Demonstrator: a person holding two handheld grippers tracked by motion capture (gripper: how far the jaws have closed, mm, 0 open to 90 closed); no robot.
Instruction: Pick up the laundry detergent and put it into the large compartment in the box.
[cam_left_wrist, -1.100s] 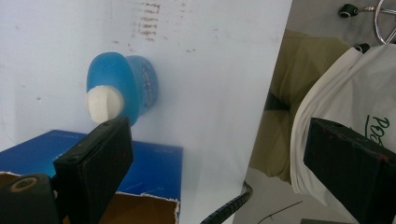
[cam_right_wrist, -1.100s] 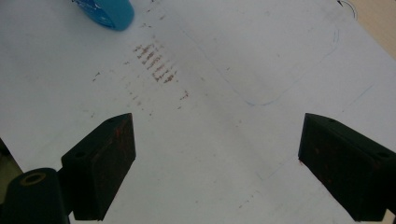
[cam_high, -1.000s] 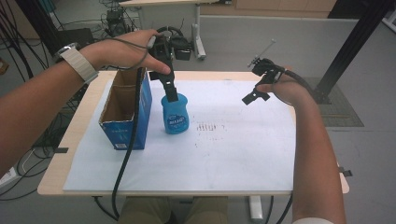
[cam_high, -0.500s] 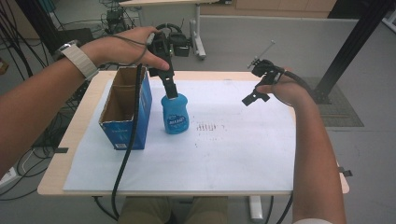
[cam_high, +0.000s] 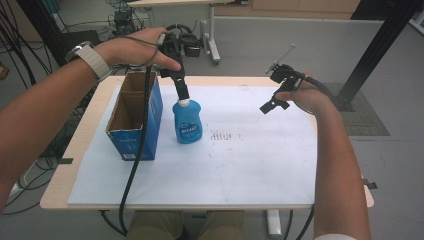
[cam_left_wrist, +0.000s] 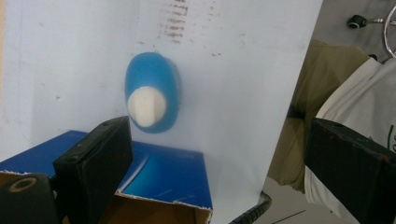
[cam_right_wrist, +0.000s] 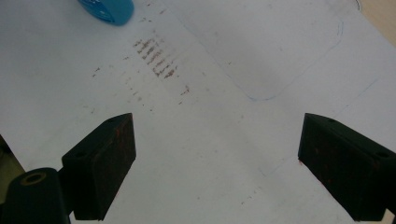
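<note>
A blue bottle (cam_high: 187, 124) with a white cap stands upright on the white sheet (cam_high: 250, 170), just right of an open blue cardboard box (cam_high: 134, 120). My left gripper (cam_high: 183, 94) points down right above the cap. In the left gripper view its jaws stand wide apart (cam_left_wrist: 219, 144), with the bottle (cam_left_wrist: 159, 79) below and between them and the box (cam_left_wrist: 163, 179) at the bottom. My right gripper (cam_high: 276, 89) hovers open over the sheet's far right part. In the right gripper view (cam_right_wrist: 215, 135) nothing lies between its jaws, and the bottle's (cam_right_wrist: 109, 8) base shows at the top left.
The sheet covers most of a wooden table (cam_high: 75, 150). Brown smudges (cam_high: 222, 136) mark the sheet right of the bottle. Cables trail from both grippers, the left one hanging across the box's front. A black post (cam_high: 372, 55) and desk legs stand beyond the table.
My left gripper has risen slightly above the bottle's cap. The bottle, the box and my right hand have stayed in place.
</note>
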